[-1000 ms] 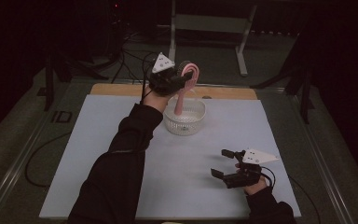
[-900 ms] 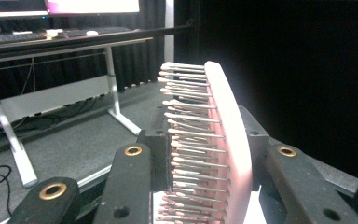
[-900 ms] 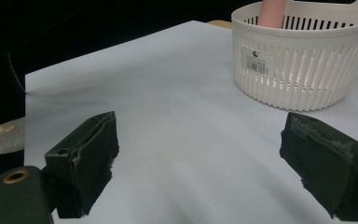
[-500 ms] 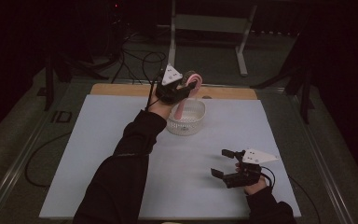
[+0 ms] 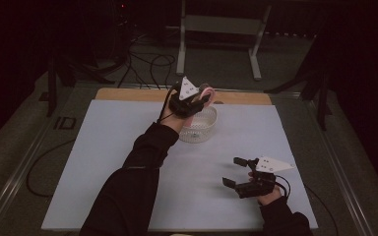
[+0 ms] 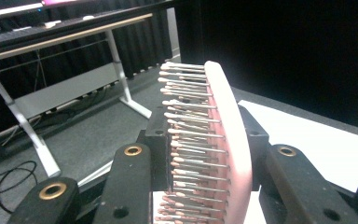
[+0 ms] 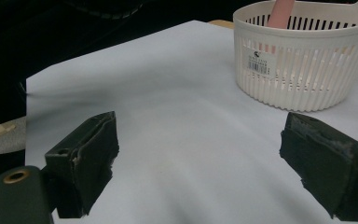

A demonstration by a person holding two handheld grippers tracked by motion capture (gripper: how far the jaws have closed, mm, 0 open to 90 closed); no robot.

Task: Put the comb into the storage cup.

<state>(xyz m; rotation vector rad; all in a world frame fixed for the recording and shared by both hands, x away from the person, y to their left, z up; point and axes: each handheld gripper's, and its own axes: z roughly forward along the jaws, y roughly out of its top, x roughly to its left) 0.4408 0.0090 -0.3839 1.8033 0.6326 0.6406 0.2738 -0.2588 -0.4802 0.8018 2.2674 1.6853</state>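
Pink plastic hairbrush [image 6: 223,149] with rows of pale metal-looking bristles is the thing in hand: the left gripper [image 5: 193,101] is clamped on it, its black jaws pressing the brush from both sides in the left gripper view. In the high view that gripper hovers over the white slatted plastic basket [image 5: 200,129], which stands on the pale blue-white mat [image 5: 103,162] near the middle of its far edge, just short of the bare wooden strip [image 5: 128,94] behind it. One pink end of the brush already reaches down inside the basket, as the right gripper view shows above the rim; the other end pokes up beside the gripper. The right gripper [image 5: 241,173] rests near the mat's near right corner with its jaws spread wide and nothing between them.

Judging by this, the brush is partly in but not released; letting go and pulling the hand clear are left.
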